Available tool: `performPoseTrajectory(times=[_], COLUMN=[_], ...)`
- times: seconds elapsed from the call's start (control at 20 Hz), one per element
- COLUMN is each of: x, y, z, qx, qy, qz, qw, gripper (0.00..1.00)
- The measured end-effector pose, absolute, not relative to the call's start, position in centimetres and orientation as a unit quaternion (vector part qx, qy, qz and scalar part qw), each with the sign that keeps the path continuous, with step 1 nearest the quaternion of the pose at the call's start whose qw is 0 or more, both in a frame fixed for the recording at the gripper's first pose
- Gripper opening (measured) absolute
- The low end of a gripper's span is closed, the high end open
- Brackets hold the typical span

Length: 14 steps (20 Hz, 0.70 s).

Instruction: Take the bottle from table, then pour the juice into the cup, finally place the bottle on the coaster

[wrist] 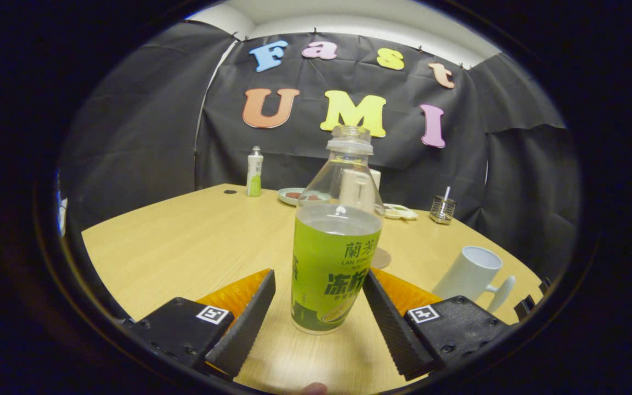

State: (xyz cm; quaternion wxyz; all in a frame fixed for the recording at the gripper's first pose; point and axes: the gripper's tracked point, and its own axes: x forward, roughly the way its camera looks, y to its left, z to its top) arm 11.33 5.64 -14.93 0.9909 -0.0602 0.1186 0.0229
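A clear plastic bottle [336,258] with a green label stands upright on a light wooden surface [184,247]. Its cap is off and pale liquid fills it to about the top of the label. The bottle sits between the two fingers of the claw [319,288], which is spread open. The right finger [390,323] reaches the bottle's side and may be touching it; the left finger [247,323] stands apart from the bottle, with bare wood showing in the gap.

To the right of the bottle, beyond the right finger, a white mug [472,277] sits tilted in the curved view, its handle pointing right. Just behind the bottle, a round brown coaster [382,258] lies flat, partly hidden by it.

Farther back on the surface, a small white and green bottle [254,171] stands upright. Near it are a pale plate [289,195] holding something reddish, a flat dish [401,212], and a small wire holder [442,209] with a white stick rising from it.
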Motion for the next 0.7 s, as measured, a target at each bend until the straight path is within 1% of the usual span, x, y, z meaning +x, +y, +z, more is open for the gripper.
performPoseTrajectory(times=[0.25, 0.3, 0.45, 0.7], x=[12.1, 12.3, 12.3, 11.8], y=[5.2, 5.2, 5.8, 6.5], z=[-14.6, -14.7, -14.6, -13.4], qx=[-0.050, -0.049, -0.038, -0.027], qy=[0.119, 0.121, 0.123, 0.134], qz=[0.011, 0.013, 0.023, 0.037], qw=[0.992, 0.991, 0.991, 0.990], gripper=[1.00, 0.99, 0.84, 0.80])
